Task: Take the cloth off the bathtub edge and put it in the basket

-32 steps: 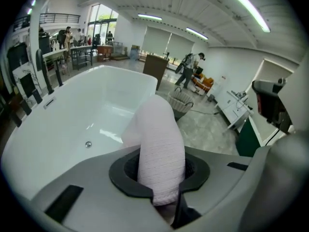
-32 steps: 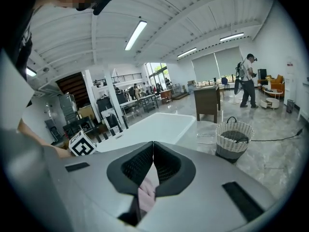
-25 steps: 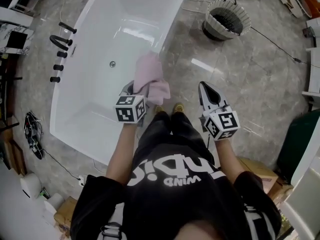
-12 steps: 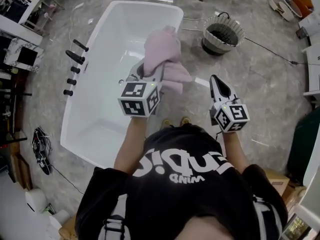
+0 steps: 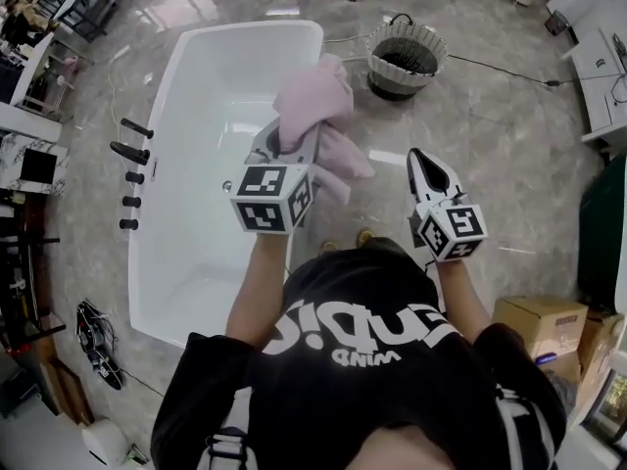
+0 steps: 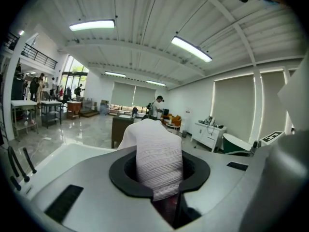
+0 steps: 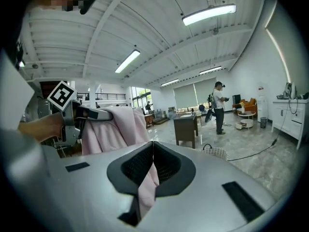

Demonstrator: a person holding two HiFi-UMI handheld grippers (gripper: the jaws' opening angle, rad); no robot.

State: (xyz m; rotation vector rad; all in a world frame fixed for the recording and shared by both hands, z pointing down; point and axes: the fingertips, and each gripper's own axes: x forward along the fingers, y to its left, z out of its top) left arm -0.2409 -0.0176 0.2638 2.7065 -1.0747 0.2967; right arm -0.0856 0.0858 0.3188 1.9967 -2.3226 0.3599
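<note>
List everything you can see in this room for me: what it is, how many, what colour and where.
Rectangular white bathtub: one, white, on the grey marble floor at left.
Soft pink cloth: one, pink, lifted over the tub's right edge.
Round white woven basket: one, white with dark inside, on the floor beyond the tub.
Black tap fittings: five, black, in a row left of the tub.
Black cable: one, black, on the floor right of the basket.
Brown cardboard box: one, brown, lower right.
Left claw: one, grey, closed on the cloth.
Right claw: one, grey, shut, empty.
</note>
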